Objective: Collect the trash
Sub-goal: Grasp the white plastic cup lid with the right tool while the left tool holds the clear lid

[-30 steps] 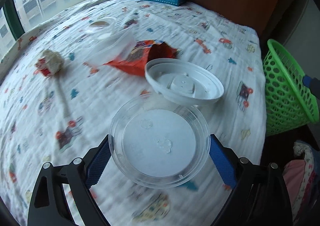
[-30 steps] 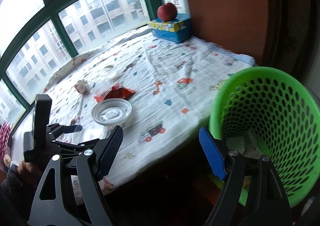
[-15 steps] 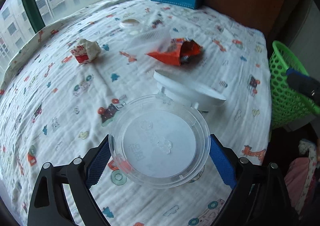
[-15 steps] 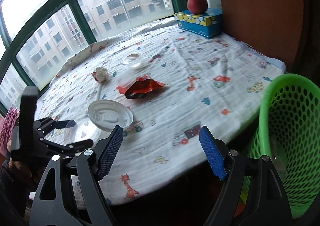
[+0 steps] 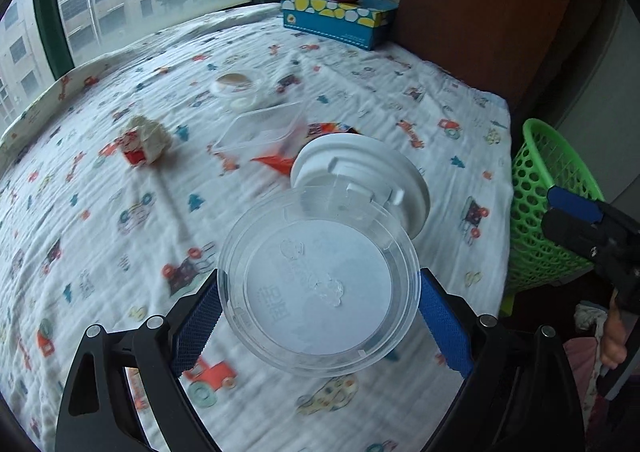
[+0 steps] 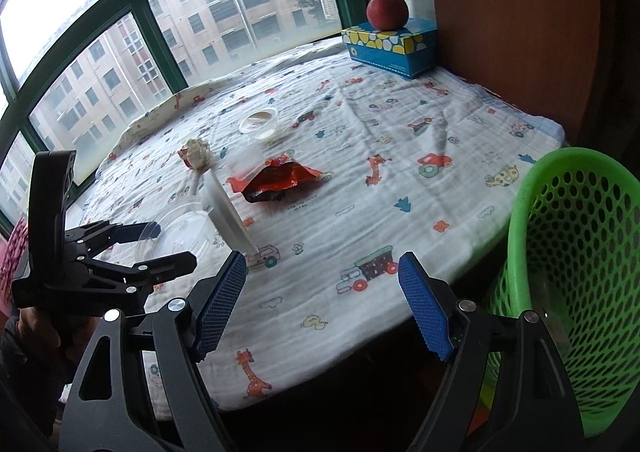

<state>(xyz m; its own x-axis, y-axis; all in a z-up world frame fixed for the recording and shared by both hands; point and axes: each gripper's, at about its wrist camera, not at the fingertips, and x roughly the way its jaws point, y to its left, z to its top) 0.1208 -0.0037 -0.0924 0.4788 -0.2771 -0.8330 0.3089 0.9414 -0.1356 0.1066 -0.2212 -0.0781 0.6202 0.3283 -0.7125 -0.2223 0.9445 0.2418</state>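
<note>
Left wrist view. We hold a clear round lid (image 5: pixel 318 288) across the left tongs (image 5: pixel 319 312), both blue pads pressed on its rim. A white lid (image 5: pixel 360 176) tilts at its twelve o'clock edge; whether the two are joined we cannot tell. Further up the counter (image 5: pixel 100 212), at eleven o'clock: a clear rectangular tub (image 5: pixel 260 130) over a red snack wrapper (image 5: pixel 276 163), a crumpled paper wad (image 5: pixel 144 138), a small sauce cup (image 5: pixel 236 86). The green basket (image 5: pixel 548 208) stands off the counter's edge at three o'clock, the right tongs (image 5: pixel 576 212) before it.

Right wrist view. Our right tongs (image 6: pixel 322 306) stand wide and empty. The left tongs (image 6: pixel 160 248) at nine o'clock carry the clear lid (image 6: pixel 180 232) with the white one (image 6: pixel 226 212) edge-on. The red wrapper (image 6: pixel 280 180) lies at twelve o'clock, the basket (image 6: pixel 580 264) at three, holding what looks like earlier rubbish.

Step in hand, as we judge it: carrying the lid to the basket. Next calls for crossing the counter's edge, then parting the tongs over the basket's mouth.

Surface and room: a cartoon-print cloth (image 6: pixel 400 140) covers the counter; a tissue box (image 6: pixel 390 48) bearing an apple (image 6: pixel 387 11) sits against a brown wall; green-framed windows show apartment blocks.
</note>
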